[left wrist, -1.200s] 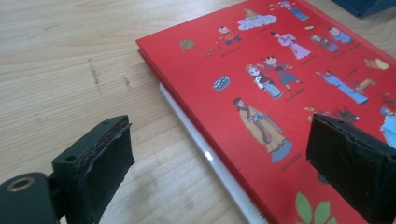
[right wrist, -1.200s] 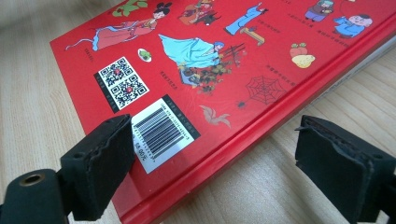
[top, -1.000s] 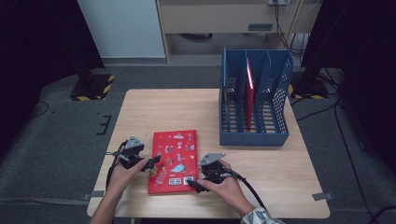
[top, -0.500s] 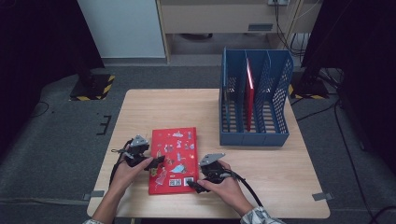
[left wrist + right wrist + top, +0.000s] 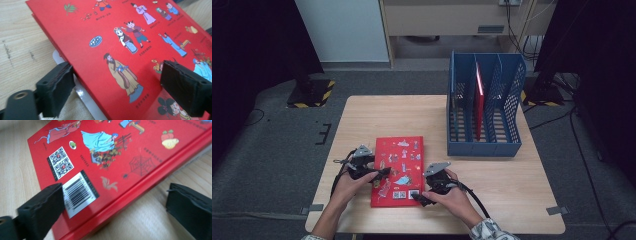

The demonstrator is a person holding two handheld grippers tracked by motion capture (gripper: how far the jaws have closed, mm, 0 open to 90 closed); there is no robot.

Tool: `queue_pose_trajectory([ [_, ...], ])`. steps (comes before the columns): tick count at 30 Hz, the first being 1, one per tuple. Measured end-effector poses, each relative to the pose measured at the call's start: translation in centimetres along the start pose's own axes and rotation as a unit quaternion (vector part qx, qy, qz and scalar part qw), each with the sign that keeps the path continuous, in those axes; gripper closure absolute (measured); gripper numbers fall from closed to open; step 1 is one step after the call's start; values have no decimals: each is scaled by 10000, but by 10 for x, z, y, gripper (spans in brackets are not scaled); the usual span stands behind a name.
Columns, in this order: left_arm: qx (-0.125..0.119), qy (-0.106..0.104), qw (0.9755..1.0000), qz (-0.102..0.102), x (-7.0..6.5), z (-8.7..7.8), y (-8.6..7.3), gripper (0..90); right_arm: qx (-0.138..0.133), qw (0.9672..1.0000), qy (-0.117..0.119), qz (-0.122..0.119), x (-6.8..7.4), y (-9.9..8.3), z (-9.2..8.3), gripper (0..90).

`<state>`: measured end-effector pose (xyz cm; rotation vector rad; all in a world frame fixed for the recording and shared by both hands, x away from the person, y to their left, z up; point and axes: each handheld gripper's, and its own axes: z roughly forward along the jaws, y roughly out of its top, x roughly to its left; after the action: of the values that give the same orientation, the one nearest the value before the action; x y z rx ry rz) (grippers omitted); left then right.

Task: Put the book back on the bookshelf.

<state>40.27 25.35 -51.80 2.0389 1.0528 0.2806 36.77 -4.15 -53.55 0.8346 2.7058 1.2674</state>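
A red picture book lies flat on the wooden table, near its front edge. My left gripper is at the book's left edge. Its jaws straddle that edge, one beside it and one above the cover. They have just been closing, and I see no pad pressing. My right gripper is at the book's near right corner. Its jaws have just been opening and stand wide, one over the barcode, the other over bare table.
A blue file rack stands at the back right of the table, with a red book upright in a middle slot. The table's front edge is just below both hands. Bare wood lies between the book and the rack.
My left gripper has edged slightly right onto the book's left edge. The right hand and the book have stayed where they were.
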Motion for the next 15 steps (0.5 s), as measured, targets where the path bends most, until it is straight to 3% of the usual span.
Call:
queue_pose_trajectory([
  [8,-14,-23,10000,-73,1,0,-1,154,-152,9998,76,109,-9,9,9,5],
  [13,-23,-61,9999,-101,-1,1,0,173,-222,9987,104,447,-17,12,8,79],
  [15,-41,-32,10000,-59,-1,-2,1,194,-198,9989,75,423,-17,14,6,102],
])
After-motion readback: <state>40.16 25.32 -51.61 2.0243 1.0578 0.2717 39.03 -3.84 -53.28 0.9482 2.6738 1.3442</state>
